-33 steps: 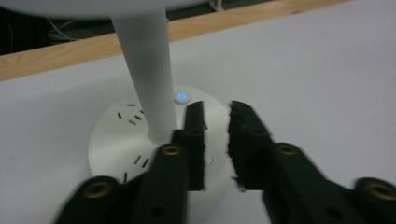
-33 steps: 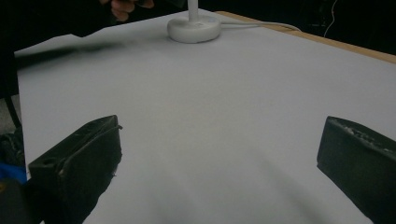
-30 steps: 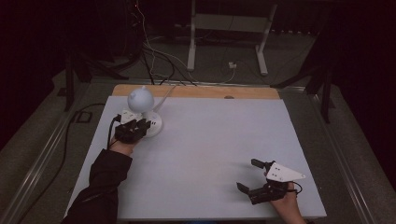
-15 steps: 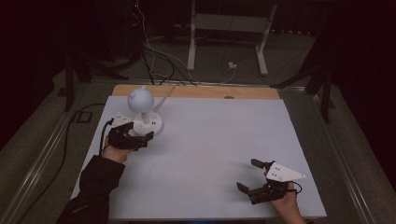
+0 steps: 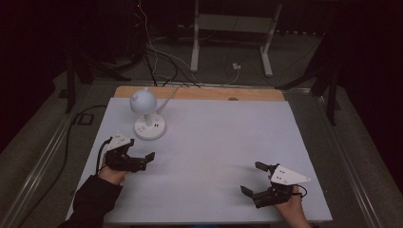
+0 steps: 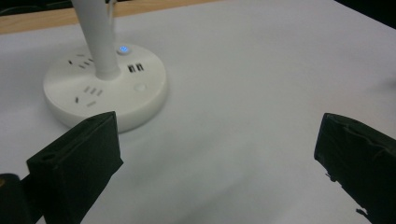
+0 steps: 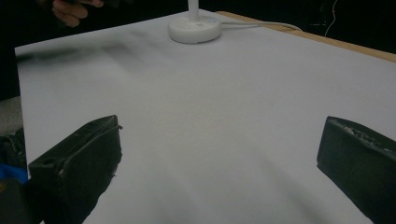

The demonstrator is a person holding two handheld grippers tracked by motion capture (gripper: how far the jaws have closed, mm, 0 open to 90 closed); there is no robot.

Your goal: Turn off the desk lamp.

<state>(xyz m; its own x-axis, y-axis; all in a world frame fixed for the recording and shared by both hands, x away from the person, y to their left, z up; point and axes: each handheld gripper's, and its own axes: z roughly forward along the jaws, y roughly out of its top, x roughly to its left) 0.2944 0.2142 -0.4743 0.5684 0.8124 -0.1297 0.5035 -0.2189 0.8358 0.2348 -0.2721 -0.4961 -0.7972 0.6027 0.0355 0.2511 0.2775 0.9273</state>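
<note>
Lamp stands near the far left corner of the tabletop, round white base flat on the surface, white stem rising from it, globe head on top, cord running off the far edge. A small button on the base glows blue beside the stem, so the press looks done and the step in hand reads as pulling back from the lamp. Left hand-held gripper sits just nearside of the base, not touching it; its jaws have just been opening and now stand wide, nothing between them, bare tabletop showing through the gap in the left gripper view. Right hand-held gripper rests near the near right corner, well apart from the lamp, jaws spread wide and empty too. To do the retreat well: keep the left jaws wide so neither pad catches the base rim, draw straight back toward the near edge rather than sweeping sideways, stay low but off the surface. Watch the stem, since a knock could tip the head-heavy lamp or slide the light base. Mind the trailing gripper cable near the left edge. Right hand is best left parked where it is.
</note>
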